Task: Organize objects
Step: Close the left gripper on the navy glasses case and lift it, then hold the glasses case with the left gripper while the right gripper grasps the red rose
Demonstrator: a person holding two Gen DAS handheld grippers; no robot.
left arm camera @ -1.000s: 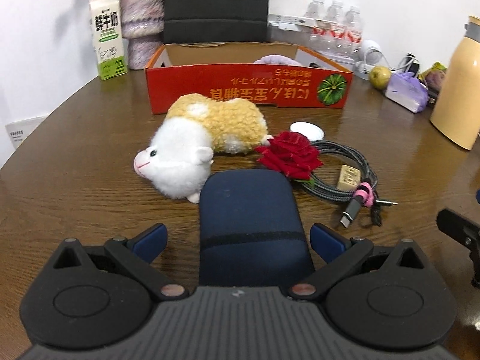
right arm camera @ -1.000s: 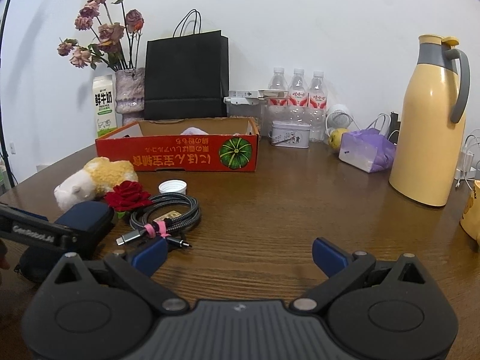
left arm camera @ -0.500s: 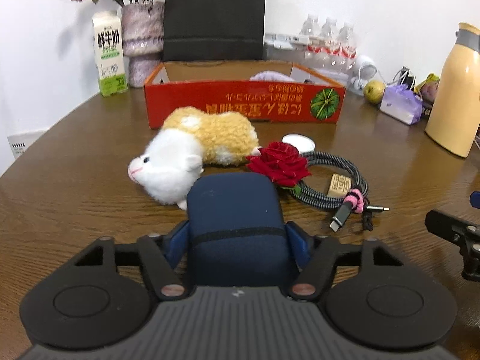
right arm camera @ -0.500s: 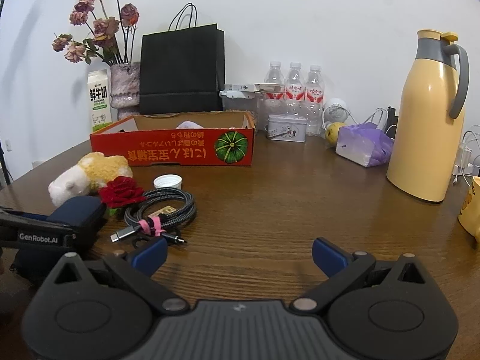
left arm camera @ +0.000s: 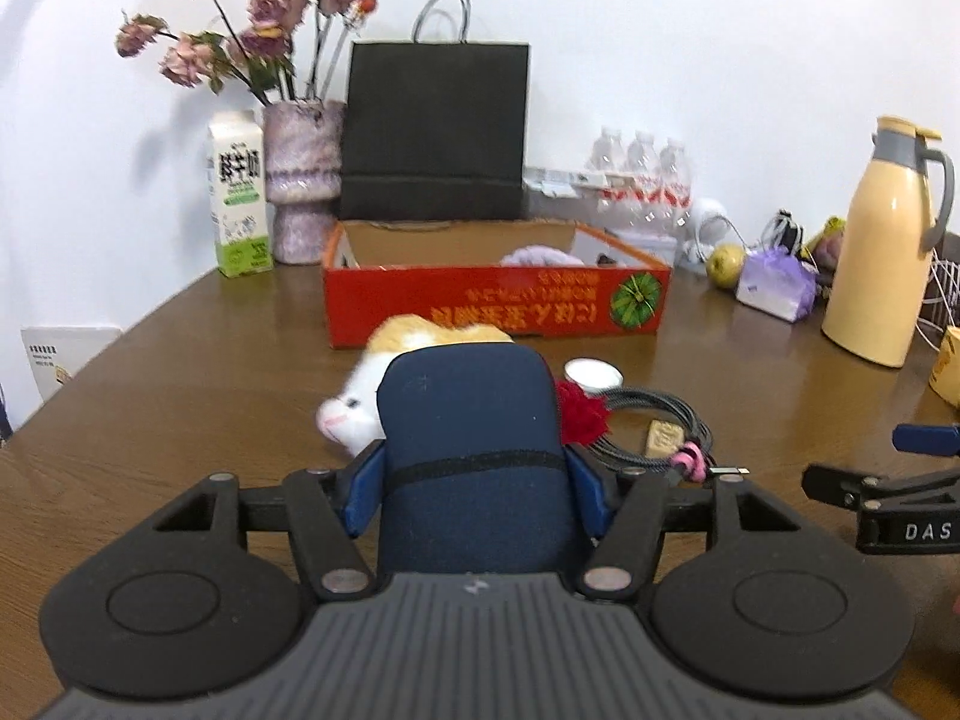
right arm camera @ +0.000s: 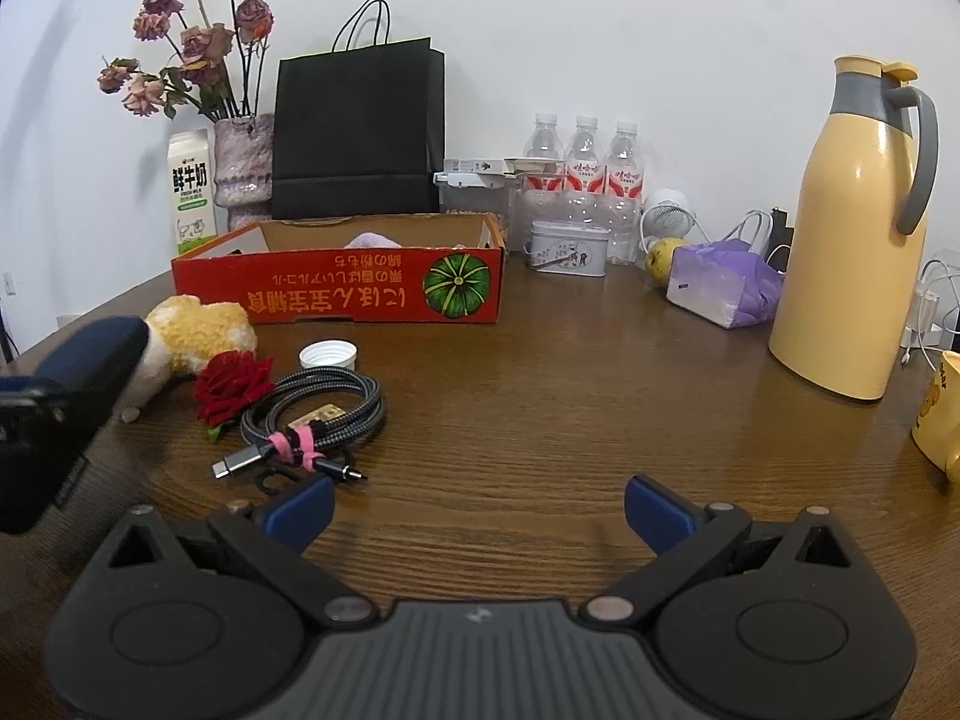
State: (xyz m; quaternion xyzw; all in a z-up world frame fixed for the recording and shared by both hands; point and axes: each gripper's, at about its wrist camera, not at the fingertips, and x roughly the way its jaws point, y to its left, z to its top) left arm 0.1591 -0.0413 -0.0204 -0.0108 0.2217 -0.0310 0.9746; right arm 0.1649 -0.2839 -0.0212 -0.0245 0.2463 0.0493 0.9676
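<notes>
My left gripper (left arm camera: 477,483) is shut on a navy blue pouch (left arm camera: 468,420), its blue pads pressing both sides, and holds it off the table. In the right wrist view the pouch (right arm camera: 90,354) hangs at the far left. Behind it lie a white and tan plush toy (right arm camera: 198,330), a red rose (right arm camera: 231,384), a coiled cable (right arm camera: 318,414) and a white cap (right arm camera: 328,354). The open red cardboard box (right arm camera: 336,294) stands beyond them with something pale inside. My right gripper (right arm camera: 478,510) hovers open over bare wood, nothing between its fingers.
A yellow thermos (right arm camera: 852,240) and a yellow mug (right arm camera: 939,414) stand at the right. Along the wall are a black paper bag (right arm camera: 360,132), a vase of dried flowers (right arm camera: 243,162), a milk carton (right arm camera: 192,192), water bottles (right arm camera: 585,180), a tin (right arm camera: 567,252) and a purple tissue pack (right arm camera: 720,288).
The left gripper's jaws went from wide apart to pressed on the navy pouch, then raised it and tipped upward. The right gripper stayed where it was.
</notes>
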